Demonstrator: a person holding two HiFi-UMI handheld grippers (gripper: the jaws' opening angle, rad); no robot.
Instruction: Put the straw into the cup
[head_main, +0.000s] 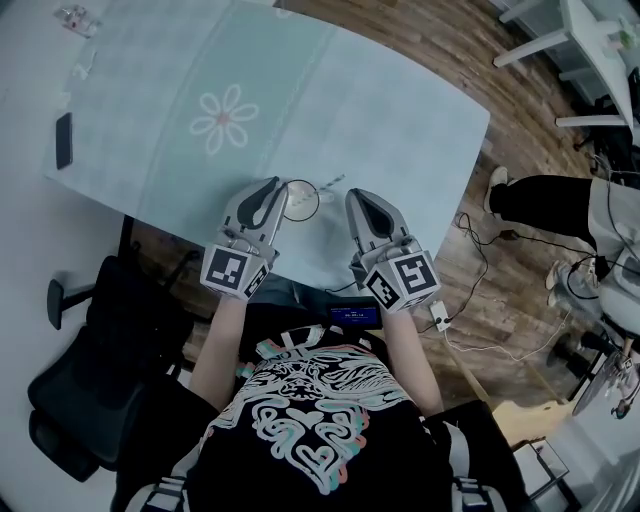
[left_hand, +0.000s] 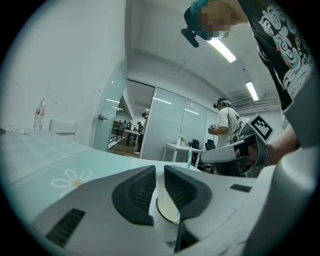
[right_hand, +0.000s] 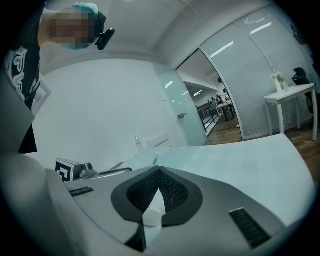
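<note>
A clear cup stands near the table's front edge, seen from above as a thin round rim. My left gripper is at the cup's left side. In the left gripper view its jaws stand a narrow gap apart, the cup's pale wall fills that gap, and the round rim shows just below. The straw lies on the table just beyond the cup, between the two grippers. My right gripper is to the right of the cup, its fingertips meeting with nothing seen between them.
A pale green runner with a daisy print crosses the table. A dark phone lies at the far left edge. A black office chair stands at my left, and cables trail over the wooden floor at the right.
</note>
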